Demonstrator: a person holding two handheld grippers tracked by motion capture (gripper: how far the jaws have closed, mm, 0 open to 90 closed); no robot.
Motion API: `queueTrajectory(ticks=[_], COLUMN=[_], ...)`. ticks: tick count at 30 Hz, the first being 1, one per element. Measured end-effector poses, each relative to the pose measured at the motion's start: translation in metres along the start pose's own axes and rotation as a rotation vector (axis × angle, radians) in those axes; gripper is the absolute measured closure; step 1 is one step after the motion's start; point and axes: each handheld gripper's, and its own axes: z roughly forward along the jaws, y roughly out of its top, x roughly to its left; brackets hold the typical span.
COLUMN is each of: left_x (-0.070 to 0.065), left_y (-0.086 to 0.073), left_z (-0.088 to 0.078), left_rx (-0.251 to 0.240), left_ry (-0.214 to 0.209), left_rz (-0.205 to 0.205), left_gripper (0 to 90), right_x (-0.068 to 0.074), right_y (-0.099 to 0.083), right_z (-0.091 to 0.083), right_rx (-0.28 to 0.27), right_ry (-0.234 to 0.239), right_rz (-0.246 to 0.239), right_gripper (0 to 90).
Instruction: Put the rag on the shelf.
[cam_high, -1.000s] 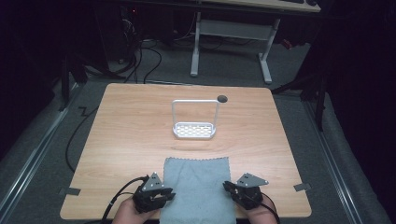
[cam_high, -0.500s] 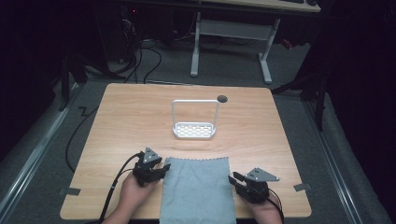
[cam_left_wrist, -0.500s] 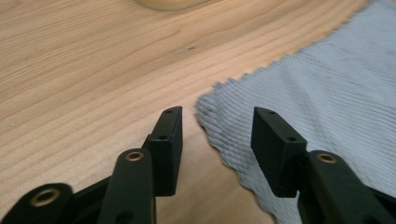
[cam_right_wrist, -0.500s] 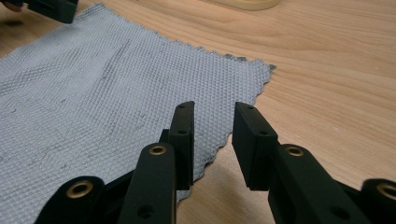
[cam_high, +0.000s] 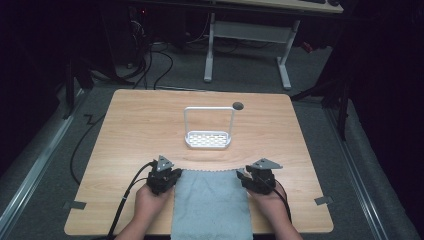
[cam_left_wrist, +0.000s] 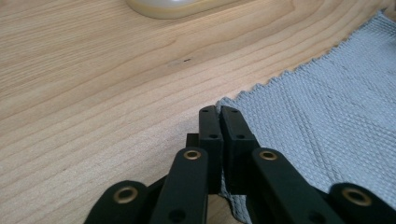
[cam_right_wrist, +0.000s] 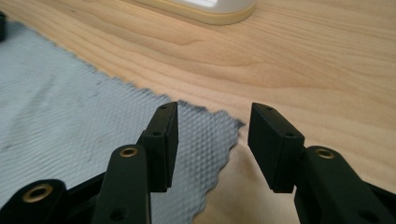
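A grey cloth (cam_high: 210, 205) lies flat at the table's near edge, between the two hands. My left gripper (cam_high: 175, 173) is at its far left corner. In the left gripper view the jaws of my left gripper (cam_left_wrist: 218, 112) are pressed together along the cloth (cam_left_wrist: 327, 116) edge, pinching that corner. My right gripper (cam_high: 242, 175) is at the far right corner. In the right gripper view the jaws of my right gripper (cam_right_wrist: 212, 116) have just been opening and stand apart. The cloth (cam_right_wrist: 70, 107) corner lies between them, untouched.
A white wire rack (cam_high: 208, 139) stands upright at the middle of the wooden table (cam_high: 130, 130); its base shows at the top of both gripper views. A dark hole (cam_high: 238, 105) lies behind it. Tape marks (cam_high: 322, 201) sit near both front corners.
Both grippers moved away from the person along the cloth's sides to its far corners, the left first, then the right. The cloth has not shifted.
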Motion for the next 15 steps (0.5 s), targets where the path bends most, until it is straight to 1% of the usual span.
queueTrajectory(ticks=[1, 2, 3, 4, 5, 6, 8, 10, 11, 13, 15], left_x=[-0.0001, -0.0001, 0.0000, 0.0004, 0.0007, 0.0010, 0.0010, 0.0008, 0.0008, 0.0014, 0.0017], left_y=[-0.0001, -0.0002, -0.0004, -0.0005, -0.0005, -0.0007, -0.0011, -0.0011, -0.0011, -0.0012, -0.0013], left_z=[-0.0001, -0.0001, -0.0002, -0.0003, -0.0004, -0.0006, -0.0009, -0.0011, -0.0011, -0.0015, -0.0021], left_rx=[0.000, -0.001, -0.001, -0.001, -0.002, -0.002, -0.001, -0.001, 0.000, 0.001, 0.000], left_ry=[0.000, -0.001, -0.003, -0.006, -0.008, -0.011, -0.014, -0.014, -0.014, -0.018, -0.020], left_rz=[0.004, 0.003, 0.000, -0.002, -0.005, -0.007, -0.007, -0.004, -0.005, -0.010, -0.011], left_gripper=[88.5, 88.7, 88.7, 88.8, 88.8, 88.9, 89.0, 89.3, 89.5, 89.7, 89.8], right_x=[-0.0009, -0.0017, -0.0027, -0.0030, -0.0022, -0.0016, 0.0009, 0.0031, 0.0036, 0.0043, 0.0049], right_y=[0.0020, 0.0027, 0.0031, 0.0036, 0.0044, 0.0049, 0.0041, 0.0024, 0.0014, 0.0011, 0.0001], right_z=[0.0036, 0.0071, 0.0104, 0.0116, 0.0118, 0.0118, 0.0108, 0.0099, 0.0101, 0.0099, 0.0083], right_rx=[0.015, 0.026, 0.038, 0.033, 0.041, 0.042, 0.043, 0.038, 0.030, 0.030, 0.028], right_ry=[0.001, 0.004, 0.002, -0.008, -0.022, -0.025, -0.017, 0.002, 0.016, 0.032, 0.048], right_rz=[-0.001, 0.009, 0.016, 0.005, -0.002, -0.013, -0.028, -0.020, -0.021, -0.019, -0.005], right_gripper=[52.7, 53.0, 54.9, 58.6, 62.2, 66.5, 75.5, 86.2, 87.9, 88.5, 88.7])
